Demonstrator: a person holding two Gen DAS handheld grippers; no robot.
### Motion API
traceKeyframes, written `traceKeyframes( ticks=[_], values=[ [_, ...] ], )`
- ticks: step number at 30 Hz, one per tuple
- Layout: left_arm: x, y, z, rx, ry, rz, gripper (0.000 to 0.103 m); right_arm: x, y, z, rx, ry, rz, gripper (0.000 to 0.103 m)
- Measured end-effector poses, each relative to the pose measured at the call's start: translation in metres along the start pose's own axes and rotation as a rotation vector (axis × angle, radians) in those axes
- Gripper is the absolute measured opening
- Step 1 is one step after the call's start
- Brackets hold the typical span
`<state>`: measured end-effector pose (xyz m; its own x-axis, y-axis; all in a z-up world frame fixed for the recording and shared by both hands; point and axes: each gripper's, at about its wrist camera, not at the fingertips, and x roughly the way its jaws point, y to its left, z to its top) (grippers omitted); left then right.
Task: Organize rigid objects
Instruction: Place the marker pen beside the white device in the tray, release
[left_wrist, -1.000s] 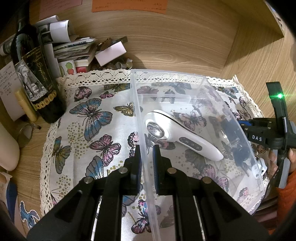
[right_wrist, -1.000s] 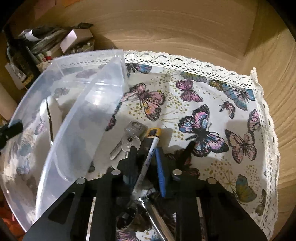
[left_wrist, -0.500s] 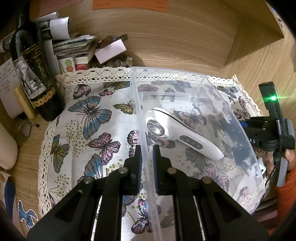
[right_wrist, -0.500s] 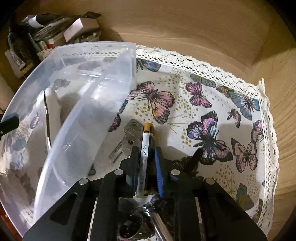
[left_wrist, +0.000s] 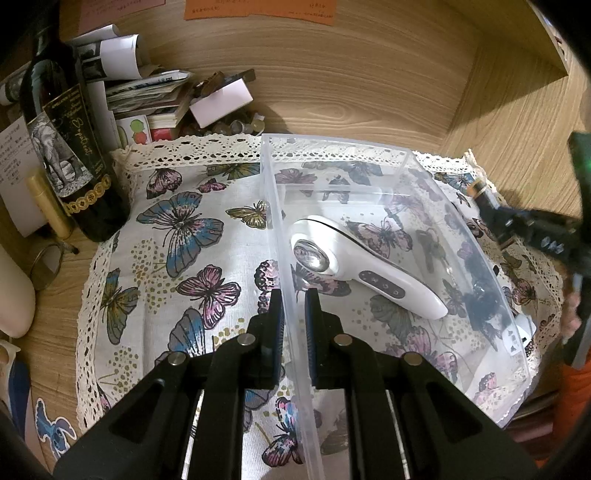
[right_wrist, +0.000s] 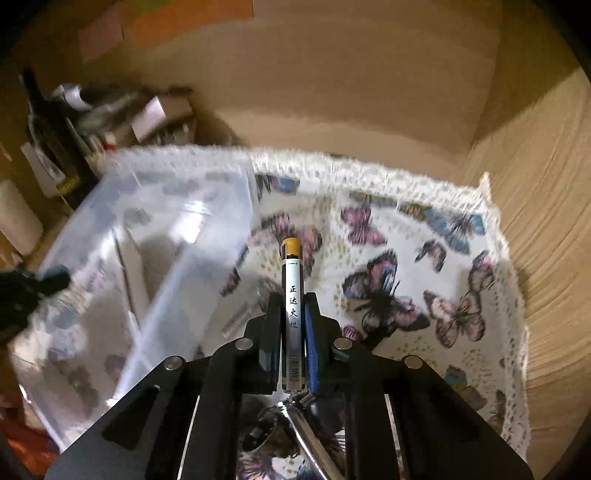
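My left gripper (left_wrist: 293, 295) is shut on the left wall of a clear plastic bin (left_wrist: 280, 206) that stands on the butterfly cloth (left_wrist: 184, 258). A white handheld device (left_wrist: 365, 269) lies inside the bin. My right gripper (right_wrist: 291, 301) is shut on a slim white lighter with a yellow cap (right_wrist: 292, 295), held above the cloth (right_wrist: 406, 258) just right of the bin (right_wrist: 147, 236). The right gripper also shows at the right edge of the left wrist view (left_wrist: 491, 210). A key on the cloth shows only as a blur (right_wrist: 243, 314).
A dark wine bottle (left_wrist: 70, 147), stacked papers and small boxes (left_wrist: 155, 99) crowd the back left corner. Wooden walls (left_wrist: 369, 74) close the back and right. A metal socket wrench (right_wrist: 295, 428) lies on the cloth under my right gripper.
My right gripper has lifted the lighter off the cloth, away from the key, and its view now blurs with motion. My left gripper keeps its hold on the bin wall.
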<state>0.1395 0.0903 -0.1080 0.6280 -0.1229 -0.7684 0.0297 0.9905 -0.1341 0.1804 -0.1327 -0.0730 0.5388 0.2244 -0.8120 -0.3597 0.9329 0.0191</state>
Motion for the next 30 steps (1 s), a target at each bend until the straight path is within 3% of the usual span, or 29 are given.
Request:
traceKeyframes(
  ticks=[7, 13, 30],
  values=[
    [0.0, 0.0, 0.0, -0.001, -0.001, -0.002, 0.01, -0.04, 0.017, 0.016, -0.015, -0.111, 0.034, 0.01],
    [0.0, 0.0, 0.0, -0.004, -0.001, -0.004, 0.01, -0.048, 0.041, 0.024, -0.06, -0.151, 0.079, 0.01],
    [-0.005, 0.003, -0.001, -0.012, -0.018, -0.033, 0.01, 0.004, 0.091, 0.024, -0.163, -0.017, 0.15, 0.01]
  ],
)
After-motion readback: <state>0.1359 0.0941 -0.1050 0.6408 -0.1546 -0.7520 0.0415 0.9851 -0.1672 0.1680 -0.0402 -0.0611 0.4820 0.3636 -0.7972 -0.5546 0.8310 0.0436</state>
